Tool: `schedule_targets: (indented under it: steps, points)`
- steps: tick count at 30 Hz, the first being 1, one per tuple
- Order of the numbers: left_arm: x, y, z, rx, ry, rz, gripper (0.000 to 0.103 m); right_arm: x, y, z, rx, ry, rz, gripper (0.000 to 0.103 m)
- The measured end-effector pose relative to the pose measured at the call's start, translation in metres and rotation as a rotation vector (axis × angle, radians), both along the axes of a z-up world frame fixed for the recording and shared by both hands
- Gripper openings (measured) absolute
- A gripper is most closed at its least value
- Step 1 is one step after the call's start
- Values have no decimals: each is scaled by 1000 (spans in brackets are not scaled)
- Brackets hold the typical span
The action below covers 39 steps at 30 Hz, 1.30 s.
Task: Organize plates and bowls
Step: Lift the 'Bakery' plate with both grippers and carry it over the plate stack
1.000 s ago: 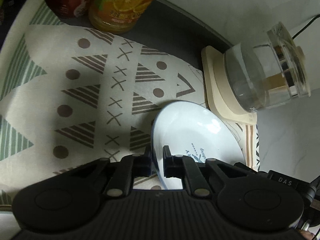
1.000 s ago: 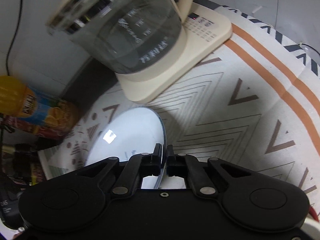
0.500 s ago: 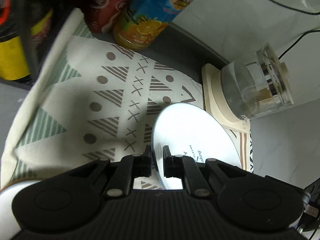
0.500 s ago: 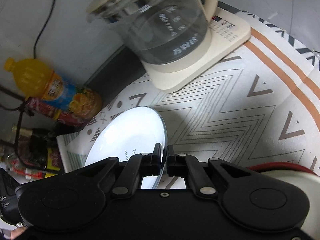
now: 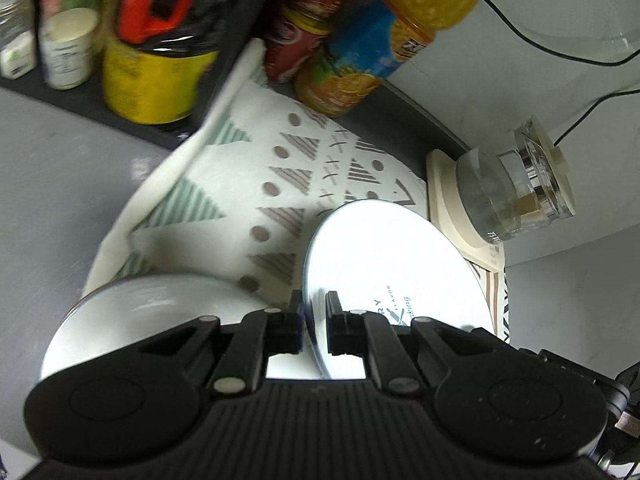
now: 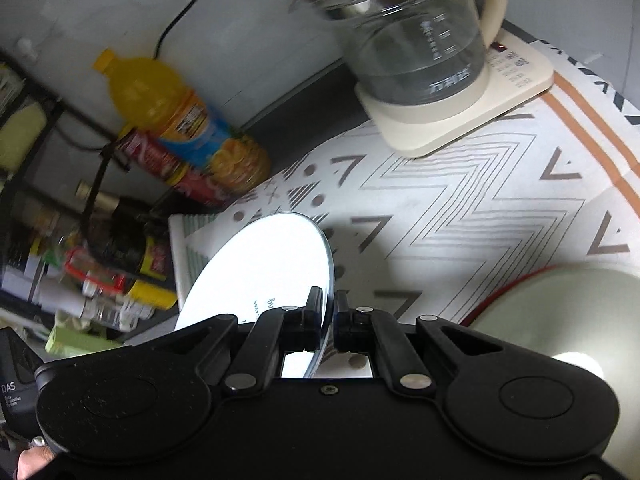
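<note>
Both grippers hold one white plate [image 5: 384, 264] with blue lettering, lifted above the patterned cloth [image 5: 224, 184]. My left gripper [image 5: 314, 320] is shut on its near left rim. In the right wrist view the same white plate [image 6: 268, 264] is tilted, and my right gripper [image 6: 328, 312] is shut on its right rim. A second white dish [image 5: 152, 312] lies low at the left in the left wrist view. A pale bowl with a red rim [image 6: 560, 304] sits at the lower right of the right wrist view.
A glass kettle [image 6: 416, 36] stands on its cream base [image 6: 516, 84] at the cloth's far edge. An orange juice bottle [image 6: 176, 116] and a red can [image 6: 160, 164] stand by the wall. A dark shelf [image 5: 80, 100] with jars and bottles is at the left.
Both grippers have risen and pulled back with the plate, so more of the counter shows. The white dish at the left and the red-rimmed bowl at the right have come into view.
</note>
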State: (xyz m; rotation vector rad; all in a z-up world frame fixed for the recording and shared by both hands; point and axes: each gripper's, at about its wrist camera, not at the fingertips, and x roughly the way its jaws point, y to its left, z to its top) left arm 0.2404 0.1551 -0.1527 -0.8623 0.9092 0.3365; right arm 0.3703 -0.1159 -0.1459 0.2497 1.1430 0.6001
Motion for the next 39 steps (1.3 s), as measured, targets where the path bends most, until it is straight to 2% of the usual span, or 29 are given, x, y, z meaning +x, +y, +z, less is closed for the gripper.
schedule_targets:
  steps: [20, 39]
  points:
    - [-86, -3, 3, 22, 25, 60, 8, -74, 5, 3, 22, -38, 124, 5]
    - [-109, -3, -27, 19, 119, 57, 10, -118, 8, -22, -44, -59, 155, 6]
